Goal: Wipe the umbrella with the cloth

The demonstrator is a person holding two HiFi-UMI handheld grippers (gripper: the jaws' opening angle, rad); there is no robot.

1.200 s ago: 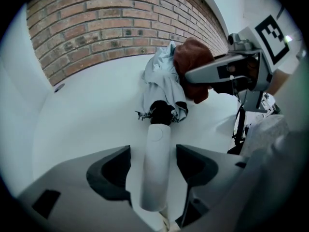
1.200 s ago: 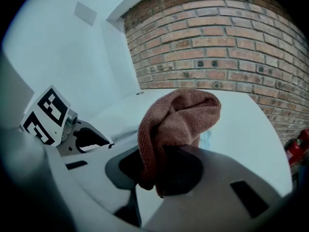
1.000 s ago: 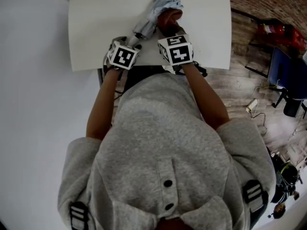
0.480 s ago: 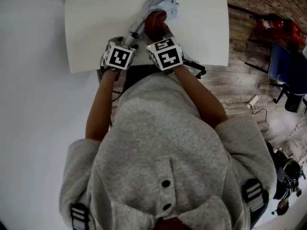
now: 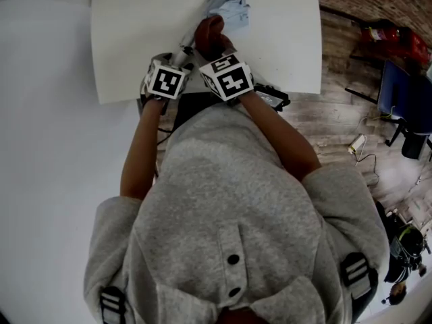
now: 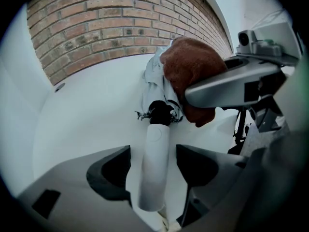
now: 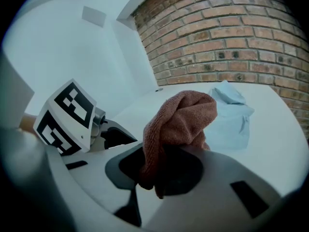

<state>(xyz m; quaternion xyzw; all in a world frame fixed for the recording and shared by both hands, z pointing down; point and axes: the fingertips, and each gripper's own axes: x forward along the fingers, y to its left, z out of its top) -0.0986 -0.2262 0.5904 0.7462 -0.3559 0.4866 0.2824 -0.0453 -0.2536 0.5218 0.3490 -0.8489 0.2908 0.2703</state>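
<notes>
1. The umbrella (image 5: pixel 229 7) is folded shut and lies flat on the white table (image 5: pixel 135 32). Its pale blue canopy points to the far edge and its white handle (image 6: pixel 155 168) points back at the person.
2. The left gripper (image 6: pixel 153 173) sits at the near end with the handle running between its jaws. The jaws are apart, and I can see a sliver of table on each side of the handle, so it's straddling rather than squeezing.
3. The right gripper (image 7: pixel 159 173) is just to the right of it, with its jaws clamped on a rust-brown cloth (image 5: pixel 208 34). The cloth bunches up out of the jaws in a lump.
4. The cloth rests on the umbrella right about where the handle meets the canopy. It covers the near part of the fabric, and the rest of the canopy sticks out beyond it on the far side.
5. The two marker cubes (image 5: pixel 167 81) are nearly side by side at the near edge of the table, almost touching.
6. The table is plain white, with only the umbrella and cloth on it. A small dark spot (image 6: pixel 59 87) sits far left by the wall, but I can't tell what it is.
7. As for the room, a red brick wall (image 6: pixel 120 28) runs behind the far edge of the table, next to a plain white wall (image 7: pixel 63 42). There's a wood plank floor (image 5: pixel 344 113) to the right, with some clutter on it: something red (image 5: pixel 391 42), a dark blue thing (image 5: pixel 405 100) and a loose cable (image 5: pixel 358 150).
8. The person is in a grey hoodie (image 5: pixel 236 208), with both forearms reaching forward to the near edge of the table.
</notes>
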